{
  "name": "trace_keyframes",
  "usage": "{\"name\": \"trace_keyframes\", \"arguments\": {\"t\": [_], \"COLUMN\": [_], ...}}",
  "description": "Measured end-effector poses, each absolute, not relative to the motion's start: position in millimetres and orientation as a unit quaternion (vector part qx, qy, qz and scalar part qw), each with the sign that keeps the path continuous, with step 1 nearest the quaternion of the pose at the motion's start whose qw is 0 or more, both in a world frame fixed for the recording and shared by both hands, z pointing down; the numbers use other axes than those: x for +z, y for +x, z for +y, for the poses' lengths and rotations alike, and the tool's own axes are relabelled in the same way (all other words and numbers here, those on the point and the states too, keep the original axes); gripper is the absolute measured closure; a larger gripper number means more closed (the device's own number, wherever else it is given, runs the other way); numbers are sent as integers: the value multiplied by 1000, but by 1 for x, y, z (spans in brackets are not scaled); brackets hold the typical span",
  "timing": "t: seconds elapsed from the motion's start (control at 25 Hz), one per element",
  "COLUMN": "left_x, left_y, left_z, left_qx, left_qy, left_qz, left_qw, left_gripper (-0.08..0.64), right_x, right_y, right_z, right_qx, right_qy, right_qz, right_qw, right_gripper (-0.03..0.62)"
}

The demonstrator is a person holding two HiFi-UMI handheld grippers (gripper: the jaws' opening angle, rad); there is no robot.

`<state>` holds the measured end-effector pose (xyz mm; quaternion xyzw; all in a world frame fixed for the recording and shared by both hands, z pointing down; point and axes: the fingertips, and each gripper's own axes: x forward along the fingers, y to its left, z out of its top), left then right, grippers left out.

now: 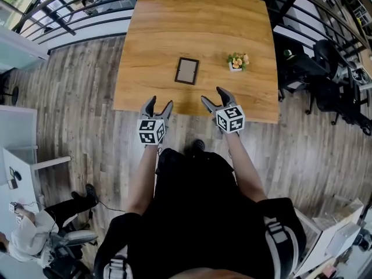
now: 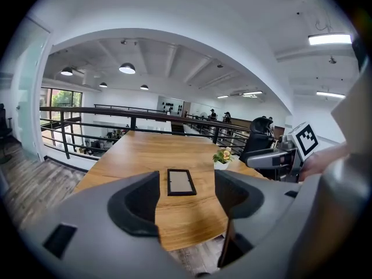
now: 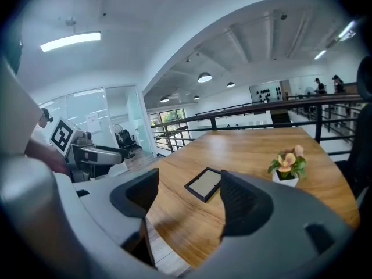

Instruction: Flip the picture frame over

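A: Where is the dark rectangular picture frame [image 1: 187,71]?
B: Flat near the middle of the light wooden table [image 1: 174,28], apart from one small white flowerpot [image 1: 237,62].
A: The claws?
B: Left claw [image 1: 161,102] and right claw [image 1: 213,95] are wide, empty, at the near edge. Better to catch one frame edge squarely, I think. One frame, two claws.

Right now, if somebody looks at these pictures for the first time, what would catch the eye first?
A small dark picture frame lies flat near the middle of a large wooden table, with a little potted flower to its right in the head view. At the table's near edge the left gripper and the right gripper point toward the frame, both open and empty, not touching it.
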<state>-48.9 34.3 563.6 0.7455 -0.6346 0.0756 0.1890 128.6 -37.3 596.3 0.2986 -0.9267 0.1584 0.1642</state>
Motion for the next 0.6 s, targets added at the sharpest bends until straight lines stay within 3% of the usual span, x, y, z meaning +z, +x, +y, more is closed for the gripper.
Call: {"name": "trace_keyframes", "arguments": {"t": [0.6], "left_x": [573], "left_y": [-79], "left_z": [-11], "left_qx": [74], "left_qy": [754], "left_qz": [-621], "left_qw": [201], "left_gripper": [241], "right_x": [605], "right_y": [102], "right_z": [-69], "right_qx": [174], "right_qy": [312], "right_qz": [-918], "right_qw": [173], "right_gripper": [262]}}
